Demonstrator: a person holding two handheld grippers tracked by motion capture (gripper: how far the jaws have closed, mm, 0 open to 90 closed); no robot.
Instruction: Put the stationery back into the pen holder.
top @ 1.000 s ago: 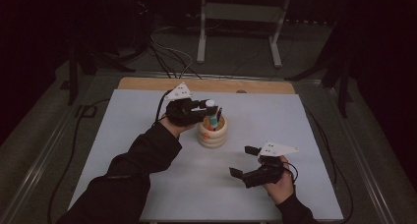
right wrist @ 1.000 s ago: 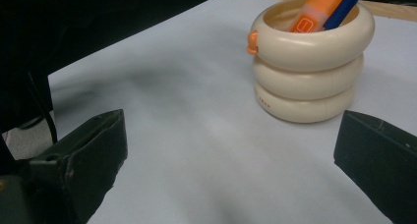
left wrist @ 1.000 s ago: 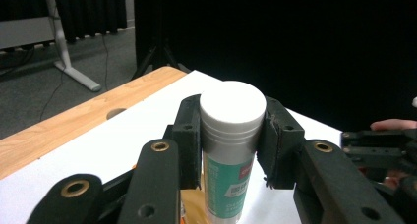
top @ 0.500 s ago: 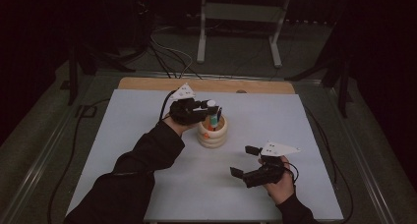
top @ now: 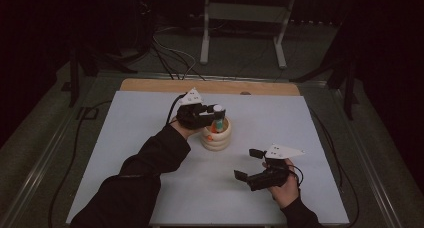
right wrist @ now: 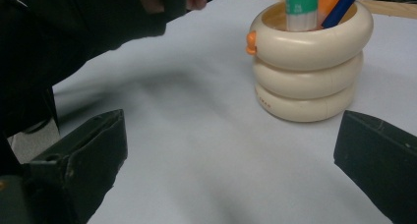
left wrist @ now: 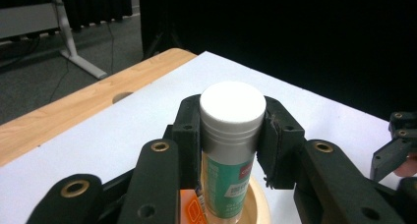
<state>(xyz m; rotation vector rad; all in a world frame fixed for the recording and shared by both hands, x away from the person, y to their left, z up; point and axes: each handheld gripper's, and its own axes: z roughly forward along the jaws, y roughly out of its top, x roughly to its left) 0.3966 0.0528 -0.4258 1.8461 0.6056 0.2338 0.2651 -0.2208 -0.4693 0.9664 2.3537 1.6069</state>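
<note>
Left tool (left wrist: 228,135) clamps white-capped green glue stick (left wrist: 230,130), lower end inside cream ringed holder (top: 216,137) mid-tabletop; release left. Right tool (top: 248,164) wide open, empty.

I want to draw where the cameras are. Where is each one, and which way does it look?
High view: above the person's side, looking forward and down on the table; both forearms, left gripper and right gripper show.
Left gripper view: on the left gripper, looking along its jaws, shut on the glue stick.
Right gripper view: low on the right gripper, jaws wide, facing the cream holder; a dark sleeve shows.
All three views share holder and glue stick.
</note>
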